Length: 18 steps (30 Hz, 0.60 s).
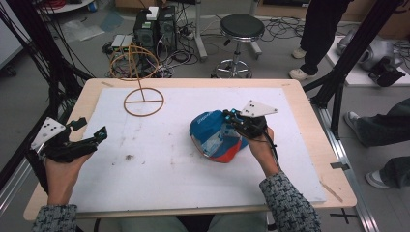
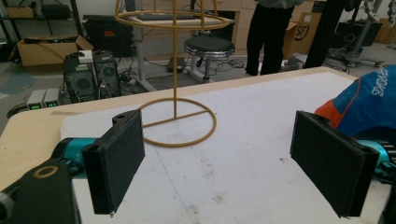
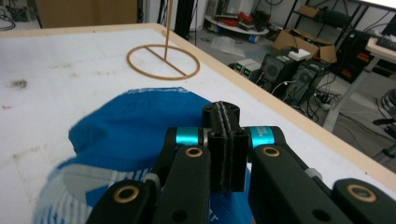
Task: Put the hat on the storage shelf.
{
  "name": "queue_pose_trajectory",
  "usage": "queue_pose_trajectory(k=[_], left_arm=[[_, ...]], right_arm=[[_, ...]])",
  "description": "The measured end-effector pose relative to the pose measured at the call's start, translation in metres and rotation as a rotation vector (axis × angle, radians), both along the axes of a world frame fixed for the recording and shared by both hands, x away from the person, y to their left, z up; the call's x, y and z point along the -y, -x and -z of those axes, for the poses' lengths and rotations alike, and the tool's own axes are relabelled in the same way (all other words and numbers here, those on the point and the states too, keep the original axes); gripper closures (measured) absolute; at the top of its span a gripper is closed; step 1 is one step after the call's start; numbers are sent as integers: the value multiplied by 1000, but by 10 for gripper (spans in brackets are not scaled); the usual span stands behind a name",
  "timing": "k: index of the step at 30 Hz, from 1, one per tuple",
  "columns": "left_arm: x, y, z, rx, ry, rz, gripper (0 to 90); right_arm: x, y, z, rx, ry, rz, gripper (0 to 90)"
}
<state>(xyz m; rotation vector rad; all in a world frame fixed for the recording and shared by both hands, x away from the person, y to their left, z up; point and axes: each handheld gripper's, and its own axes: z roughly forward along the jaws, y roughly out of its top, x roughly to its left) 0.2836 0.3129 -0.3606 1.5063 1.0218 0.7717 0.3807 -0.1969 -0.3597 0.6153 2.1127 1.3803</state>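
Right gripper [image 3: 225, 149] first: its two black jaws are pressed flat together, no gap between the pads, and they sit right over the blue cap [image 3: 135, 135]. Is a fold of fabric caught between them? The right gripper view doesn't settle it; the pads look closed on each other, with the cap just beneath and in front. From the high view the right gripper [image 1: 232, 117] rests on the cap's upper right edge, the cap [image 1: 212, 137] lying right of centre on the white sheet [image 1: 159, 164], its blue crown toward the far side and the orange and white part toward the person. A grip at that edge makes sense if the cap is to be lifted by its rim, so the crown hangs free.

Now the left gripper [image 2: 224, 158]: jaws spread wide, pads facing each other across a clear gap, nothing between them. In the high view it is held at the table's left edge [image 1: 89, 140], well apart from the cap. I'd read that as waiting, open and ready to help.

Further out, the yellow wire stand [image 1: 143, 99] stands upright near the far left of the sheet, ring base flat, a thin post rising to a hoop on top. The left gripper looks straight at it [image 2: 175, 116]. My guess is that the hoop is where the cap belongs, which would explain the open path between them.
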Motion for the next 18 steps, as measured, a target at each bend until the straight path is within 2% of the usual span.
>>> queue_pose_trajectory(k=[13, 17, 18], left_arm=[[-2, 1, -1, 5, 6, -5, 180], [-2, 1, -1, 5, 4, -5, 180], [-2, 1, -1, 4, 4, -5, 180]], right_arm=[[-8, -5, -19, 34, -64, 13, 900], [-9, -10, -29, 45, -102, 16, 900], [-11, -12, -37, 58, -107, 21, 900]])
